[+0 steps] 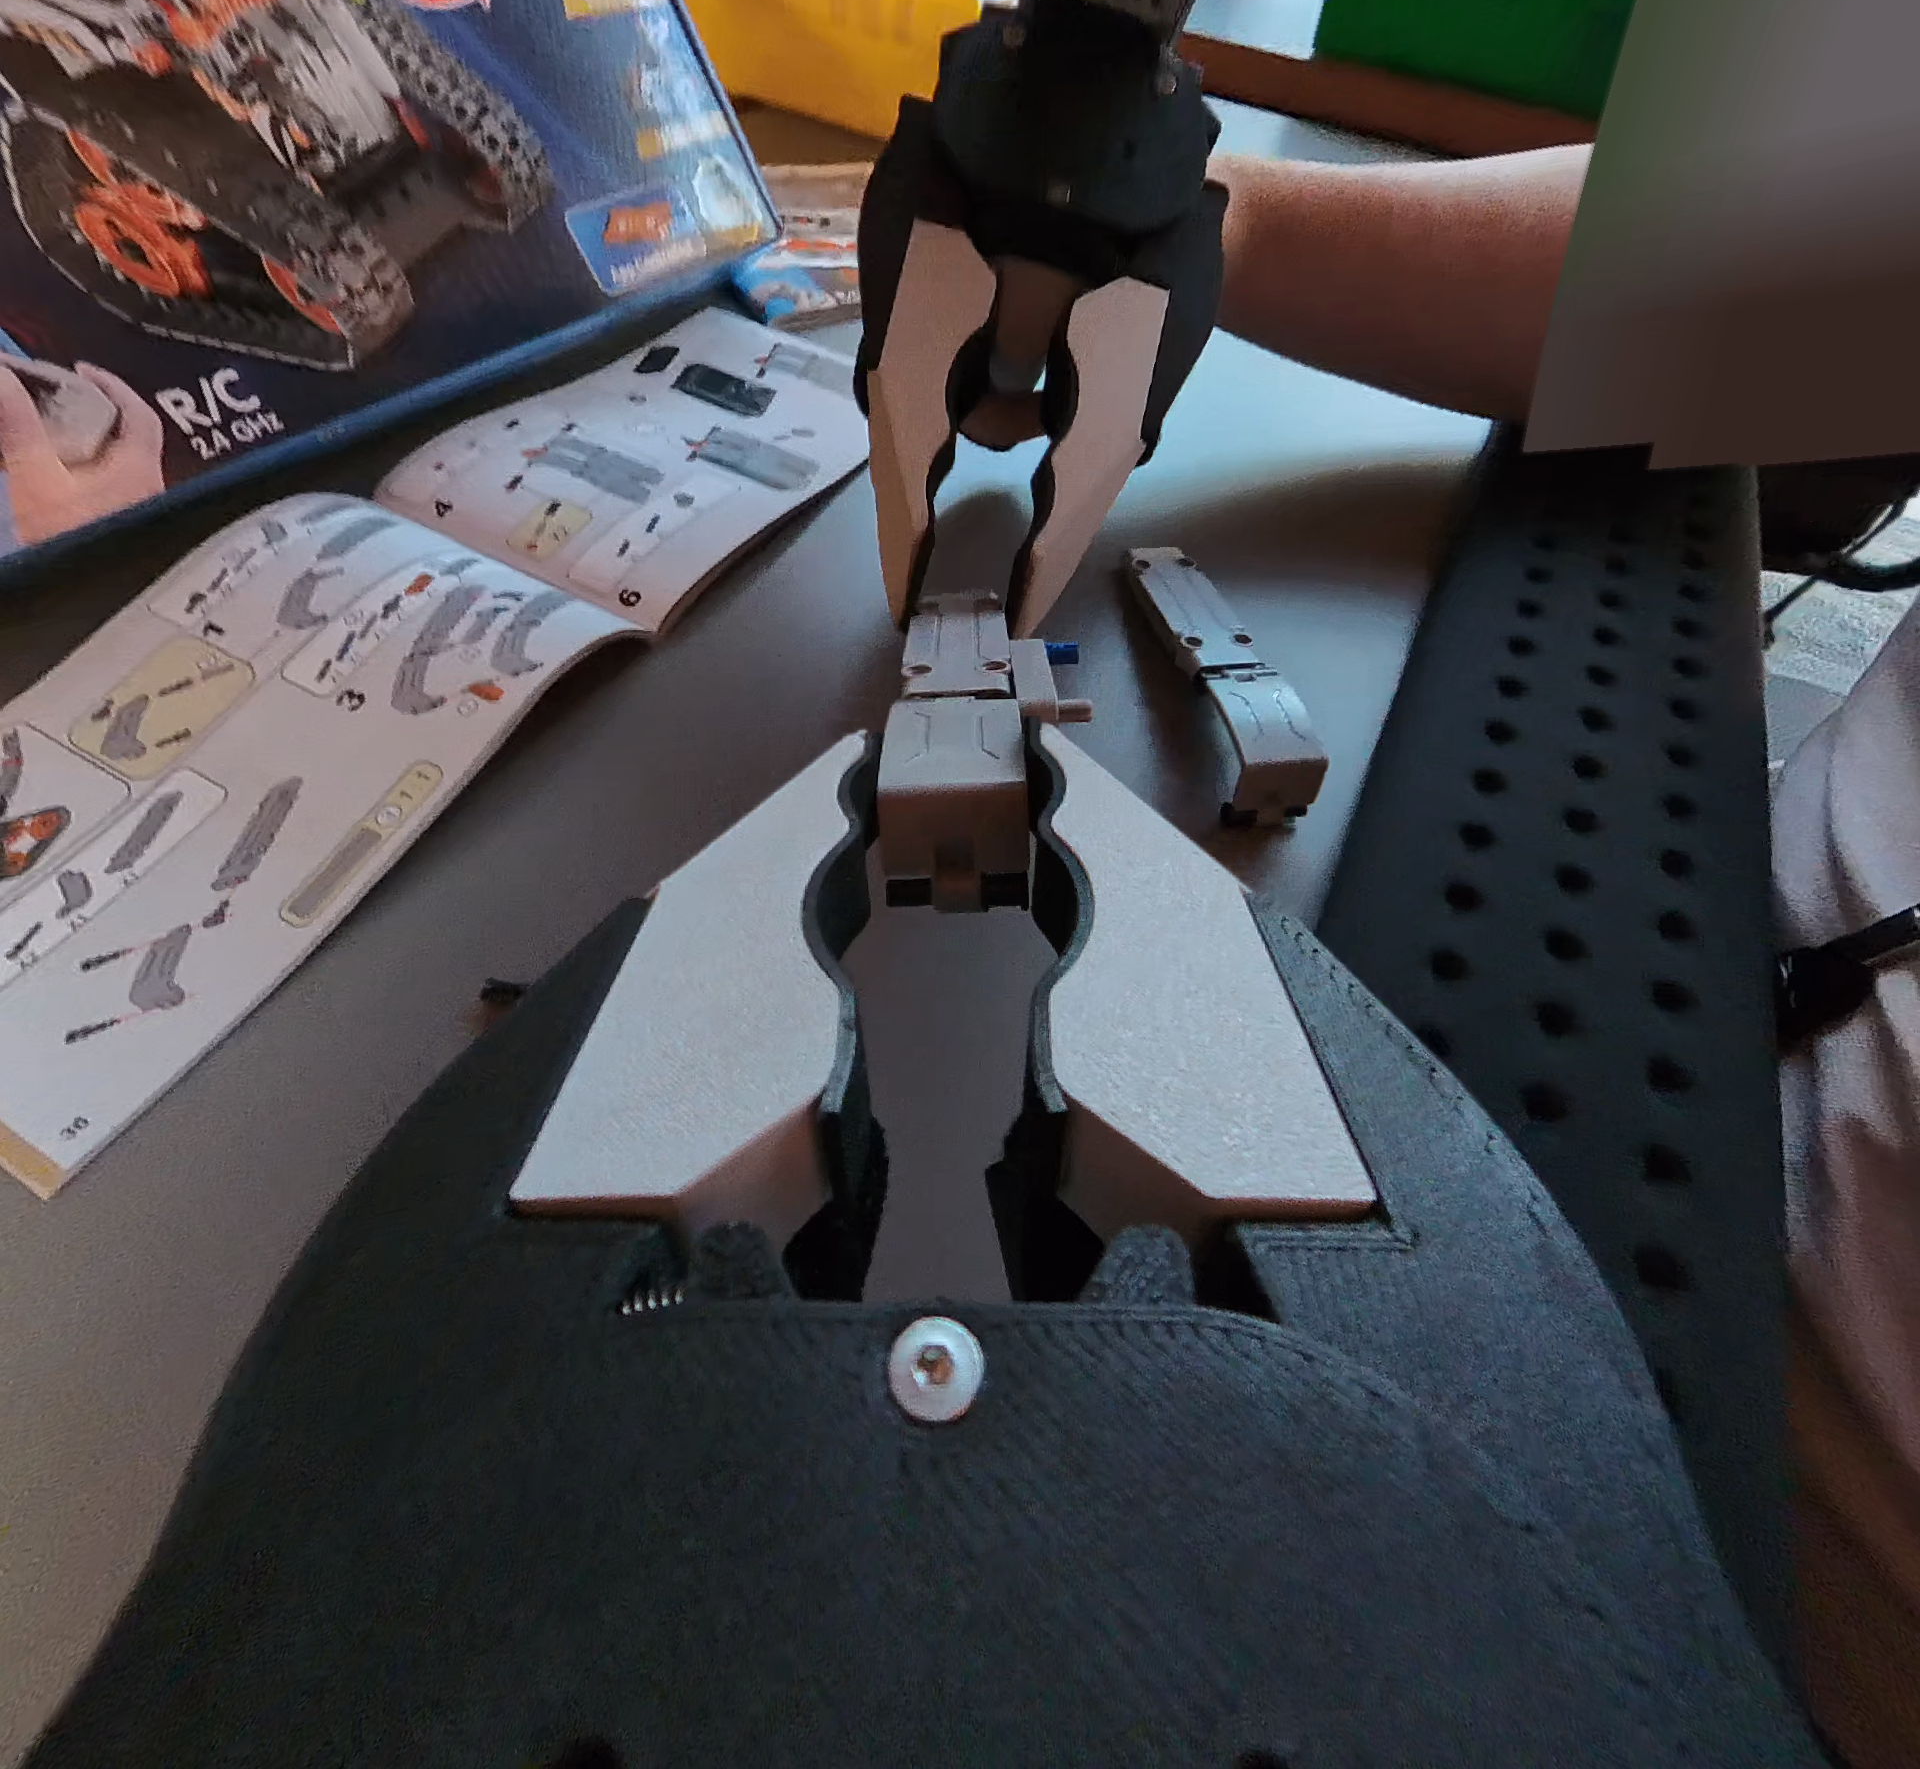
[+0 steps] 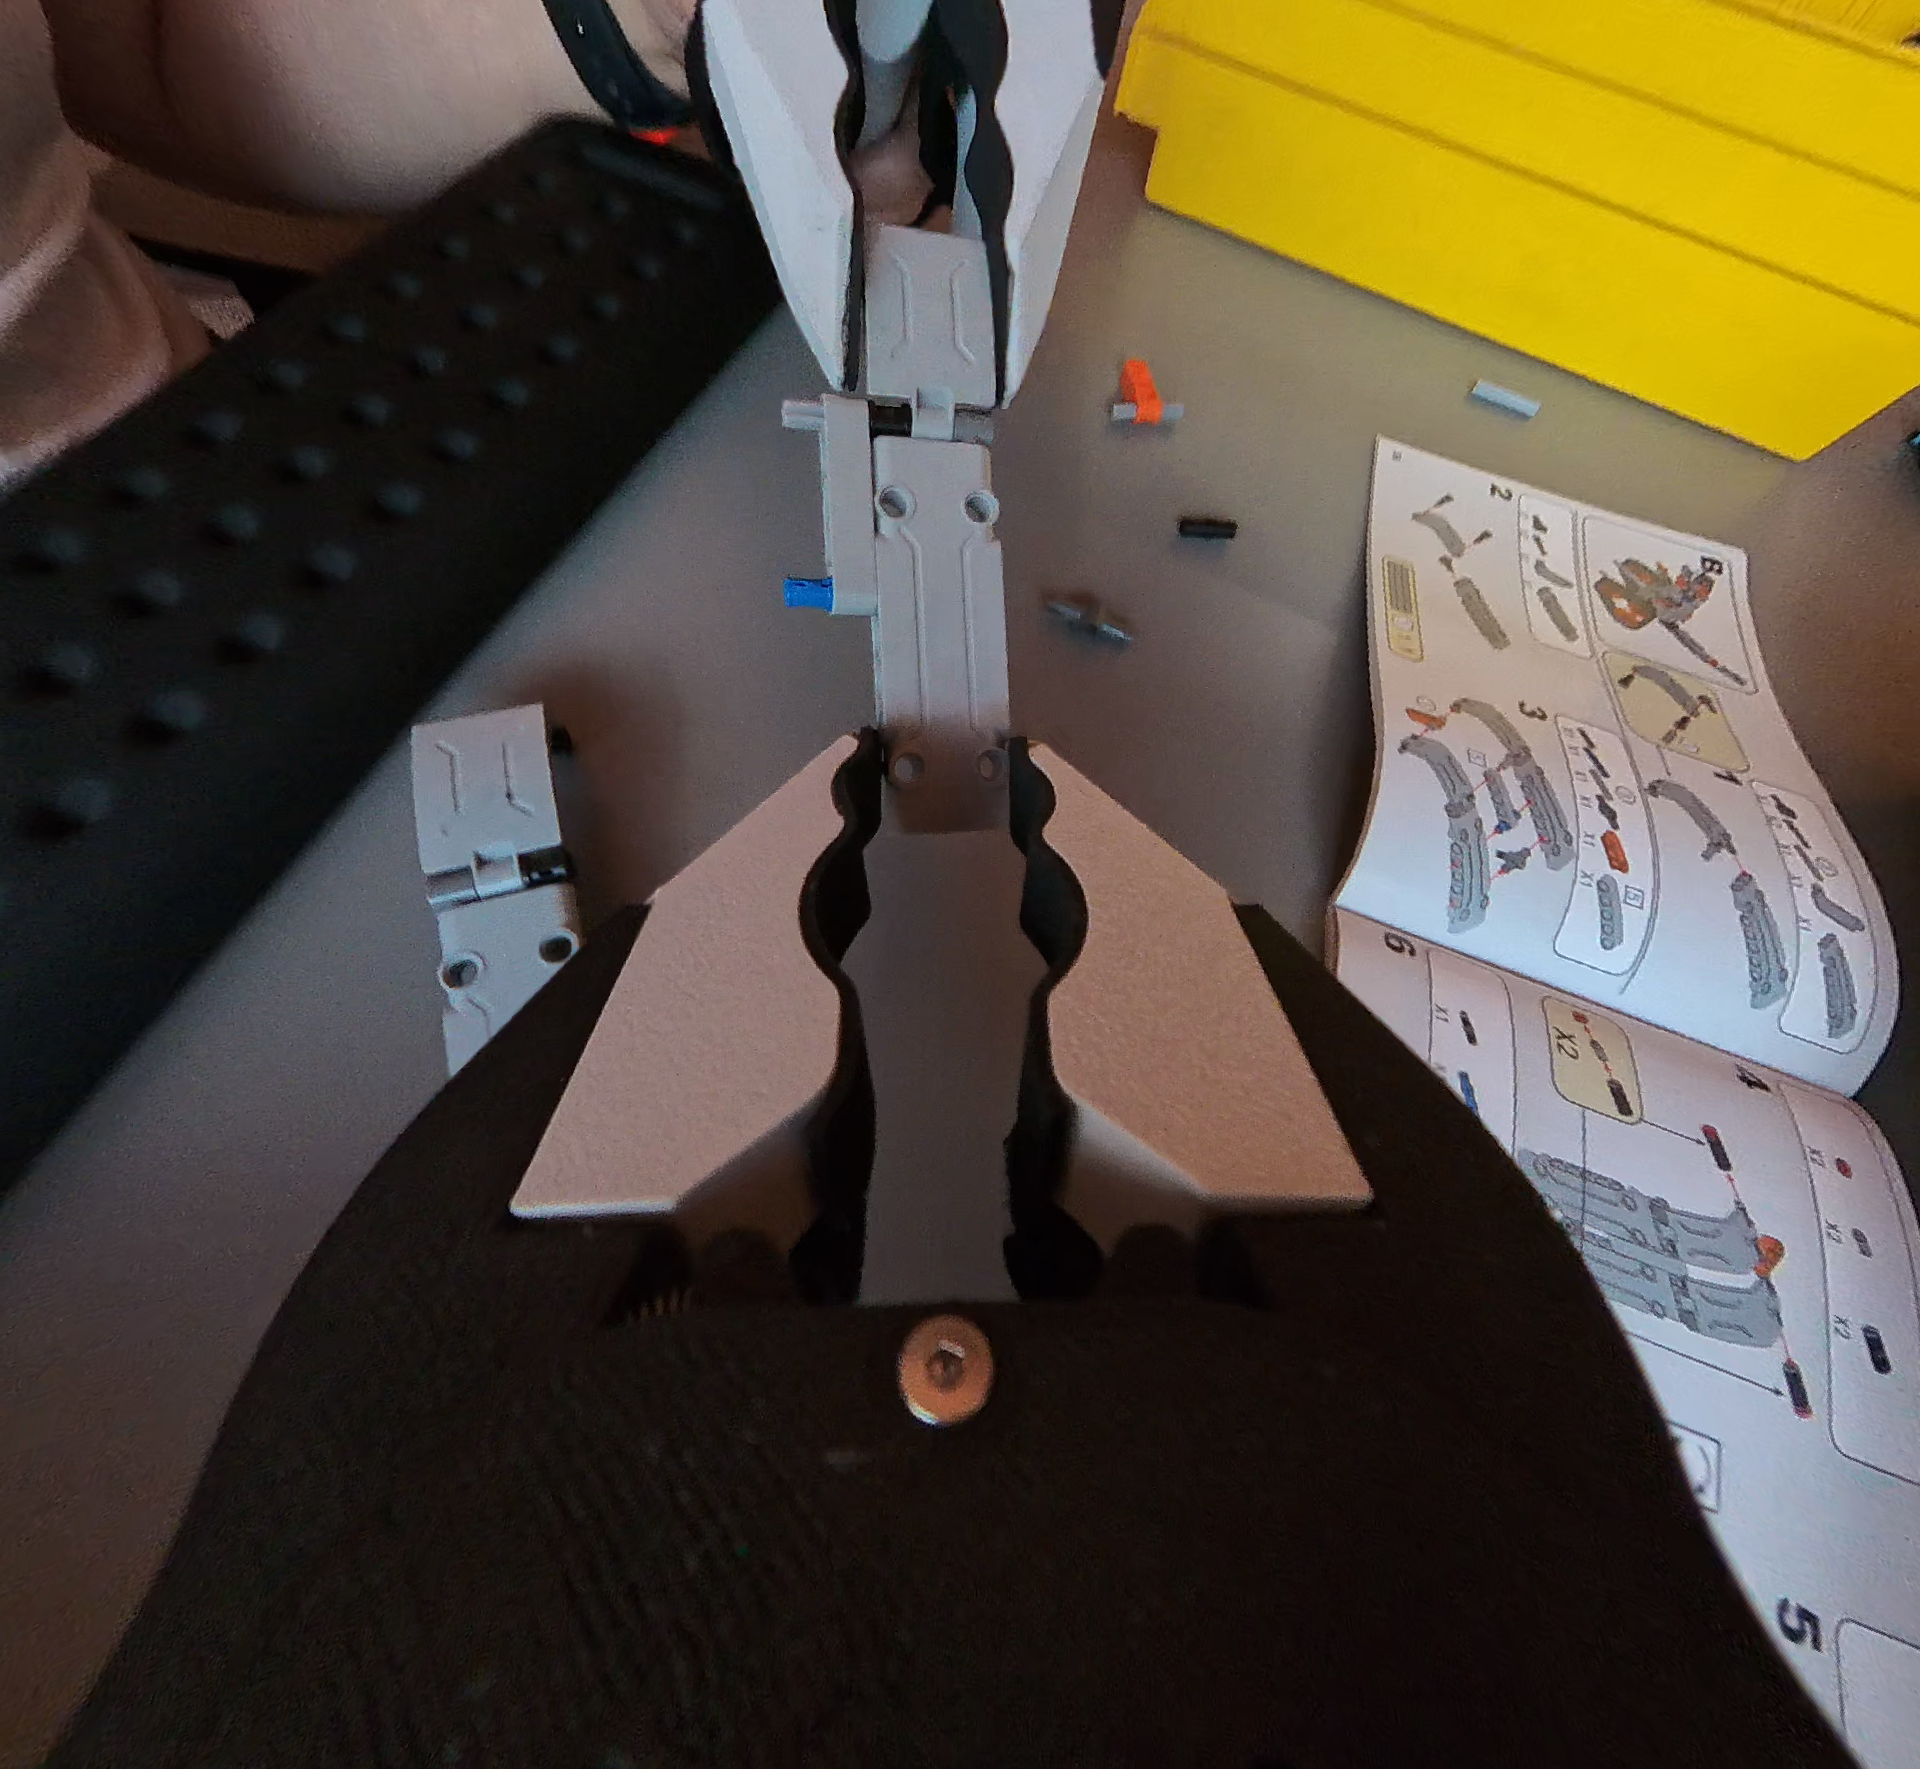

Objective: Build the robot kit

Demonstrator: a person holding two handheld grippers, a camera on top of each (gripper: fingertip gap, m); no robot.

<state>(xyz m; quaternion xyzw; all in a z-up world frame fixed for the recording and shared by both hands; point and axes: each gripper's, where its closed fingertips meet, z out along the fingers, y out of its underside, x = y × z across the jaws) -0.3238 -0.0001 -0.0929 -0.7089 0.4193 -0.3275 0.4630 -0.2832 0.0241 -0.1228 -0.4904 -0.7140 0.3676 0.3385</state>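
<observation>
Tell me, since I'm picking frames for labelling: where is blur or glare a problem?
Left wrist view: the toy box and yellow bin are soft, the grey assembly sharp. Right wrist view: the left claw is slightly blurred, the booklet bends with wide-angle distortion, and the table shows mild sheen.

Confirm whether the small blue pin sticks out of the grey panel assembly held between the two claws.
Yes: the small blue pin projects from the side of the grey panel assembly.

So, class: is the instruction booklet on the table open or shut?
Open: the instruction booklet lies spread on the table, printed diagram pages facing up.
</observation>
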